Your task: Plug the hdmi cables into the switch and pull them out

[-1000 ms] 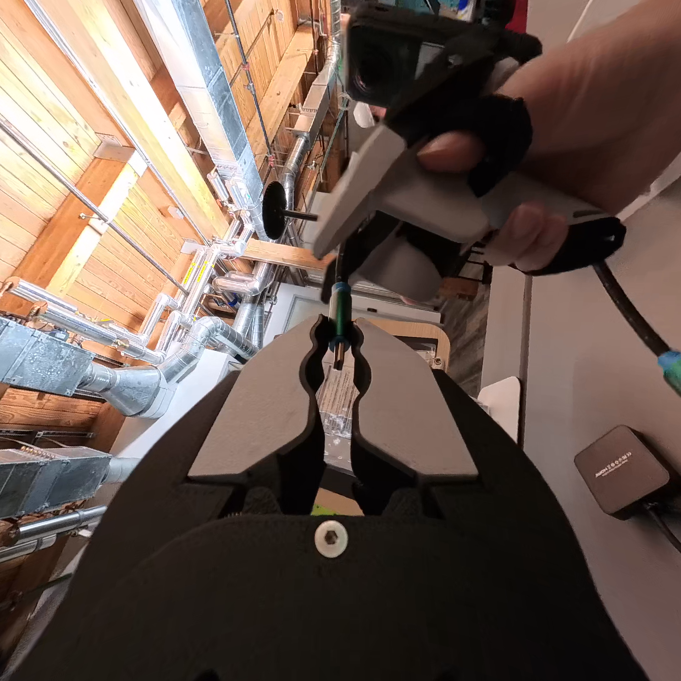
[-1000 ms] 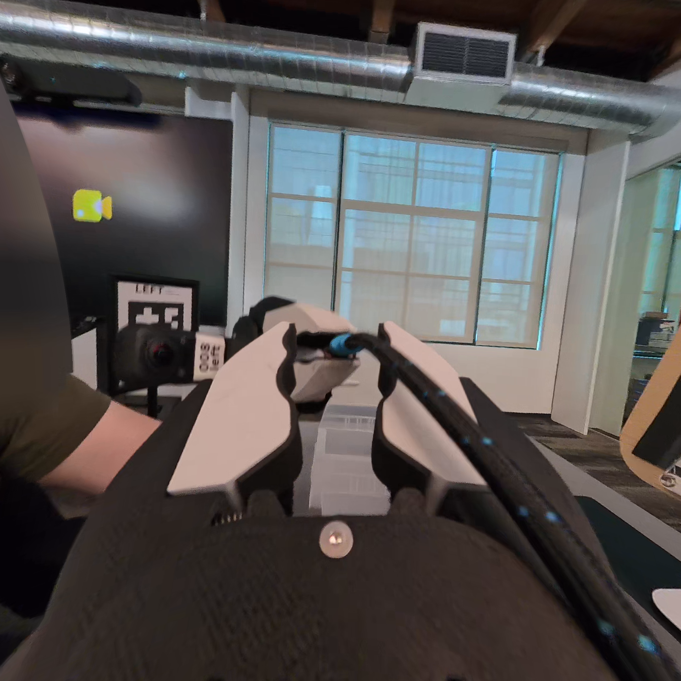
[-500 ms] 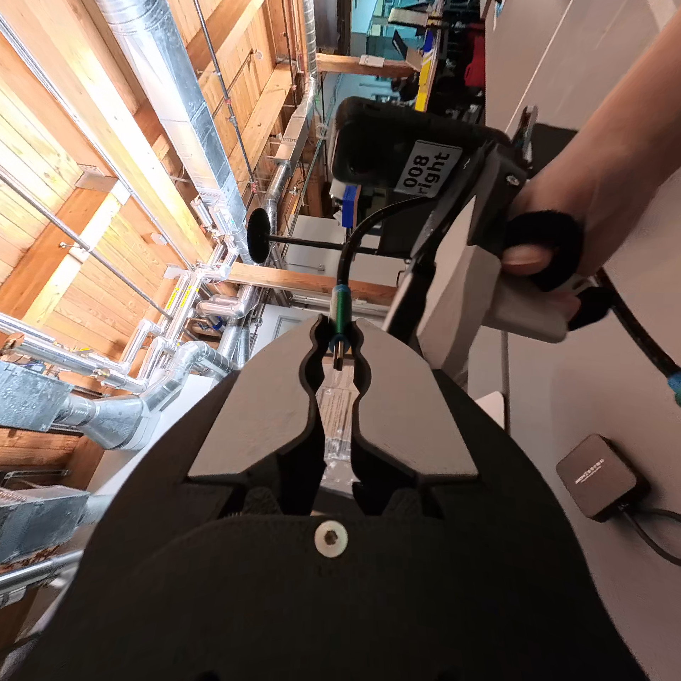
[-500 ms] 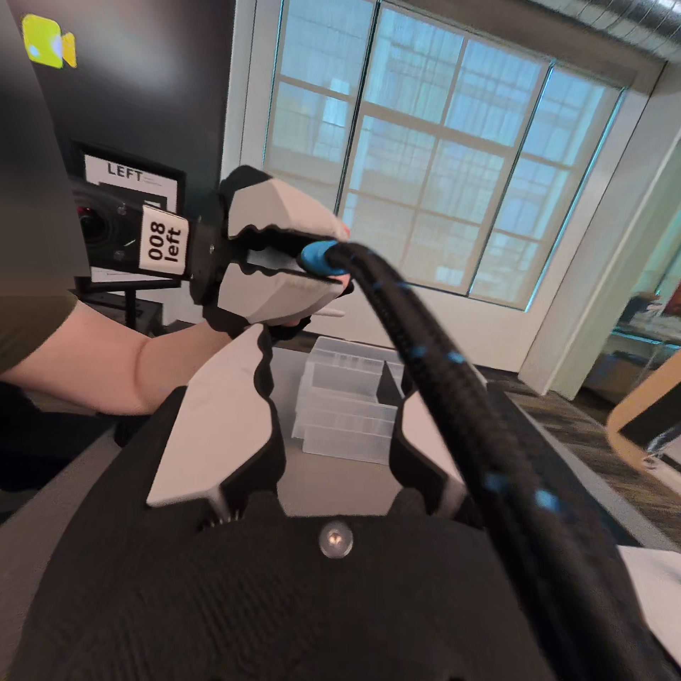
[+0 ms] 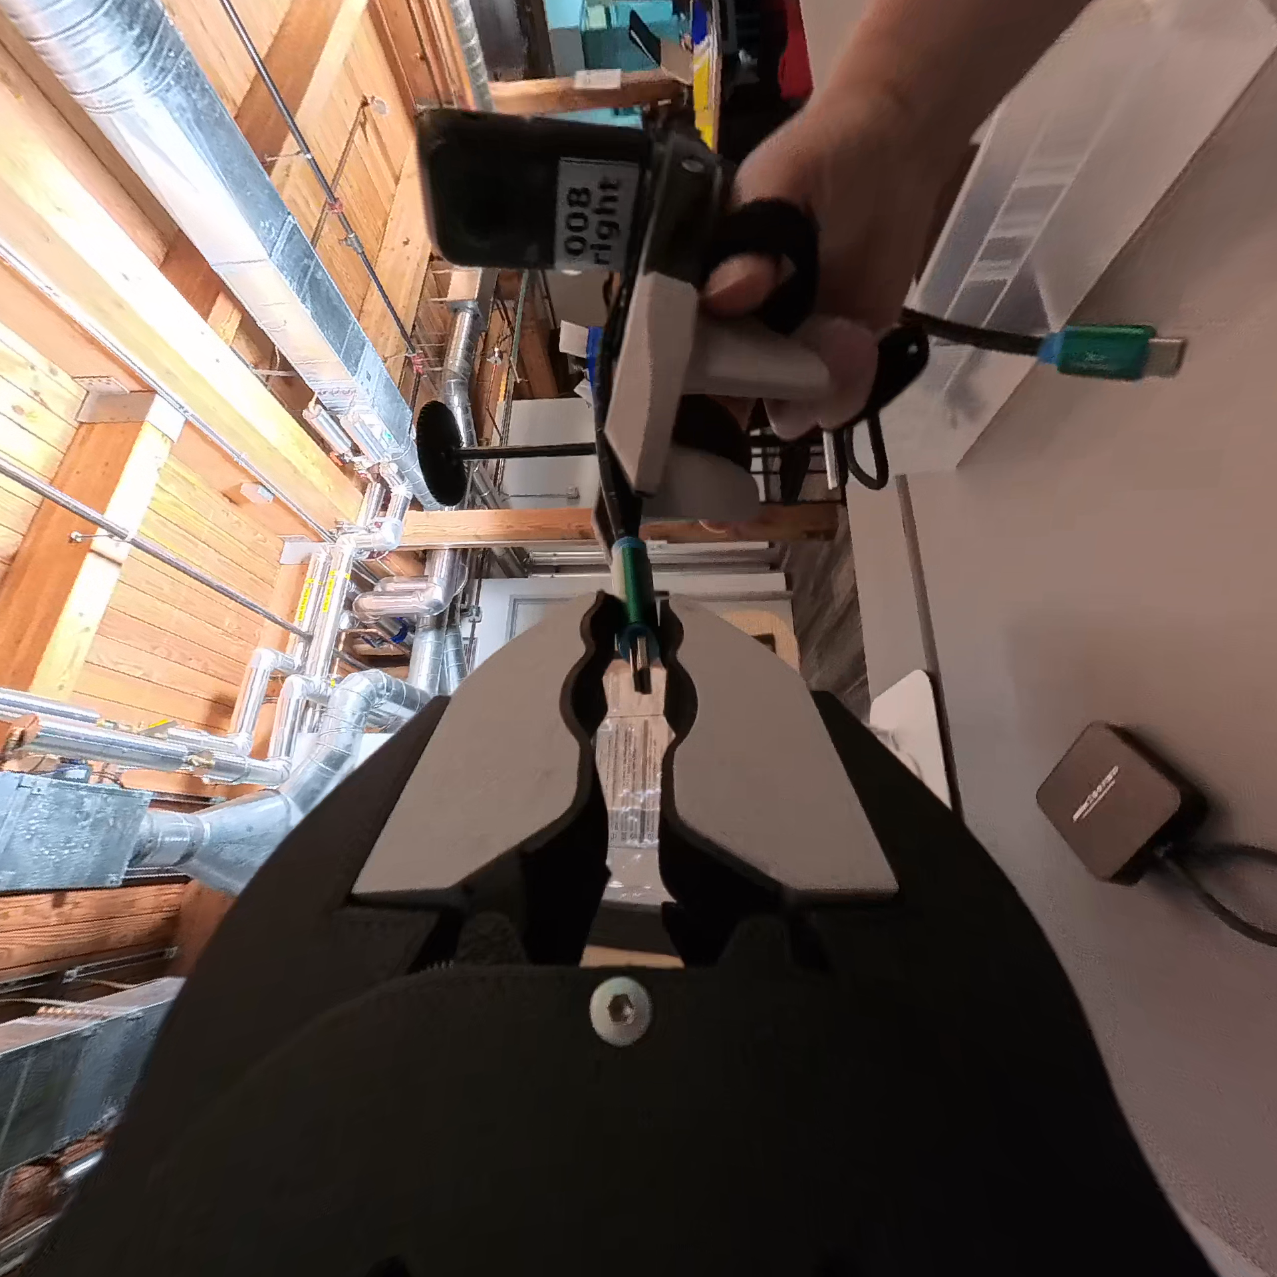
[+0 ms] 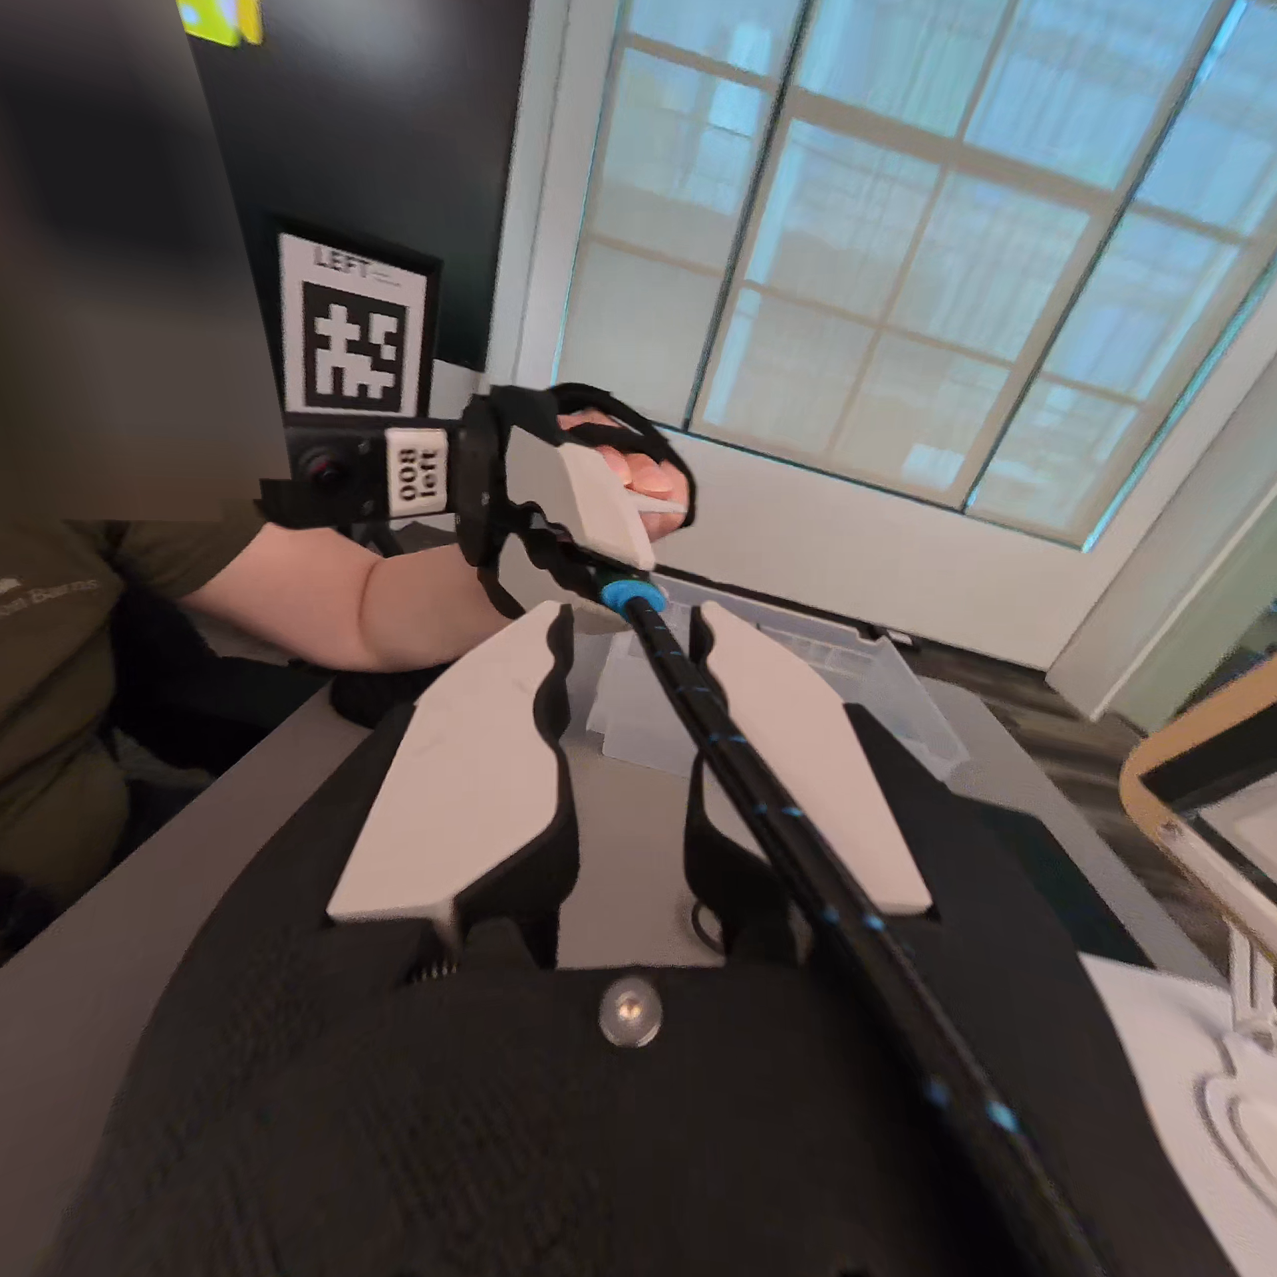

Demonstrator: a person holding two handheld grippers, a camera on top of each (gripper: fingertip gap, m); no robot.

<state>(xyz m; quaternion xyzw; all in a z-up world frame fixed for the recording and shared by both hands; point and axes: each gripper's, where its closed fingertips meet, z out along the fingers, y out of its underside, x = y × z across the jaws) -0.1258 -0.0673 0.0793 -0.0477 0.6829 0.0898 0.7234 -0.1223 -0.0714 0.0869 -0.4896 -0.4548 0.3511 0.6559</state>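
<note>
The pale bench [image 5: 1105,622] carries a clear plastic box [image 6: 795,691] at its far side and a small dark square switch [image 5: 1112,805], which lies flat with one thin lead leaving its near corner and no green plug in it. The left tongs [image 5: 630,632] are held up off the bench, turned toward the ceiling pipes, and are clamped on the green plug of an hdmi cable [image 5: 634,601], its metal tip showing between the pads. From that plug the black braided cable runs back between the right tongs [image 6: 632,615], whose fingers stand apart on either side of it without pinching. A second green plug [image 5: 1099,352] hangs free above the bench behind the right hand [image 5: 829,228]
</note>
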